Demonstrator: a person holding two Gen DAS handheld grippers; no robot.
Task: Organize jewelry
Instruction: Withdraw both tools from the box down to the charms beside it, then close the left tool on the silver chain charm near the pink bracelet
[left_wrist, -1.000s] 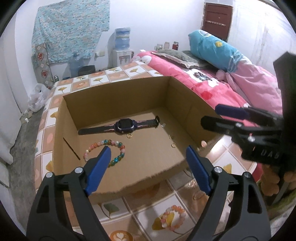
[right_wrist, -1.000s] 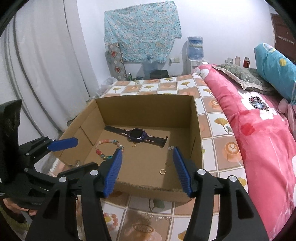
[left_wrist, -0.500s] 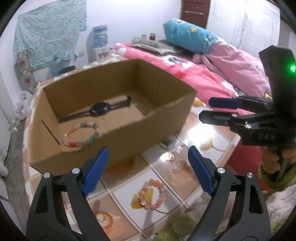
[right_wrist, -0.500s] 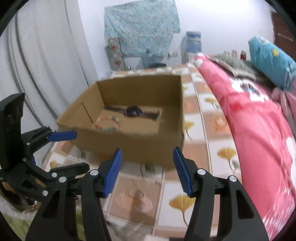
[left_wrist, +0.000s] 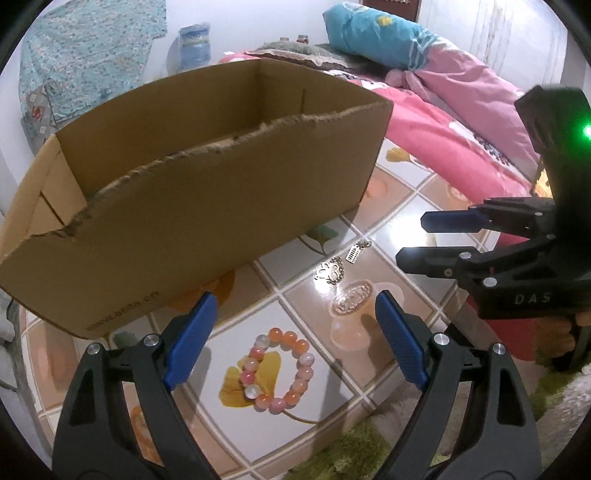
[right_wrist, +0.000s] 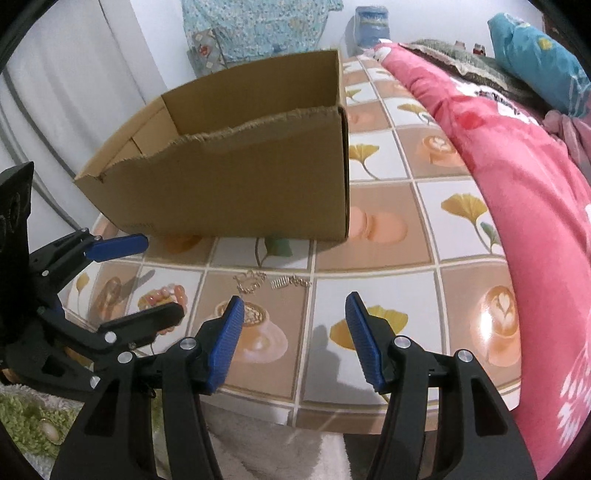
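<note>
The left gripper (left_wrist: 291, 339), jaws wide apart and empty, has the bead bracelet (left_wrist: 279, 371) just below its tips — best dropped straight down. The right gripper (right_wrist: 293, 341), also apart, faces the silver chains (right_wrist: 271, 282) ahead, near the box (right_wrist: 236, 177).

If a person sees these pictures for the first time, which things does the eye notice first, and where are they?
First comes the big cardboard box with a torn front edge, standing on the patterned tabletop. In front of it lie a pink and orange bead bracelet and small silver pieces, still outside the box. The bright pink bedding fills the right side.
</note>
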